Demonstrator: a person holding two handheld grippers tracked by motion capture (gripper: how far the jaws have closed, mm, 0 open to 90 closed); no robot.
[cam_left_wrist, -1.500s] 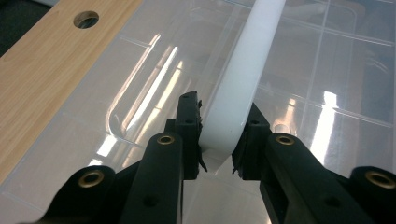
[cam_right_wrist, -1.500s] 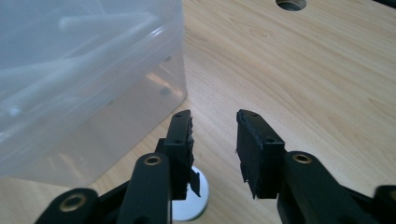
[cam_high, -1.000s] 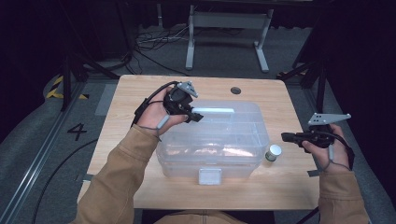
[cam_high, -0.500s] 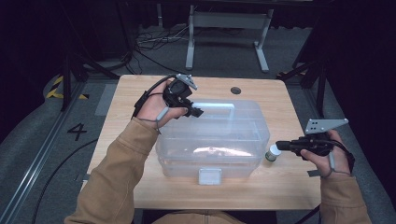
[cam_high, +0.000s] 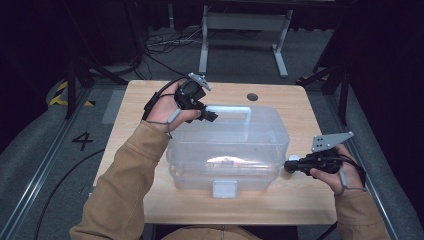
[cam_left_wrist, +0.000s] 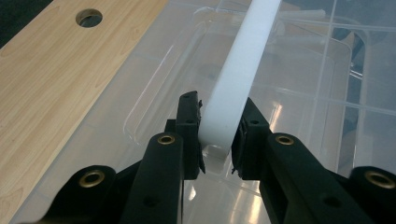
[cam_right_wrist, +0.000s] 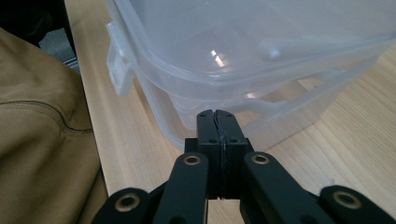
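Since earlier, the right gripper (cam_high: 289, 165), jaws together and empty, is being brought against the box (cam_high: 230, 150) at 3 o'clock; the handle (cam_left_wrist: 236, 84) is being clamped by the left gripper (cam_high: 209, 117), so opening is judged underway.

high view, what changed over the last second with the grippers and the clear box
The right gripper, shut and holding nothing, slid in toward the right end of the clear box and now reaches the small white-capped bottle beside it. The left gripper shifted slightly along the lid and stays shut on the white handle. The box and bottle kept their places on the table.
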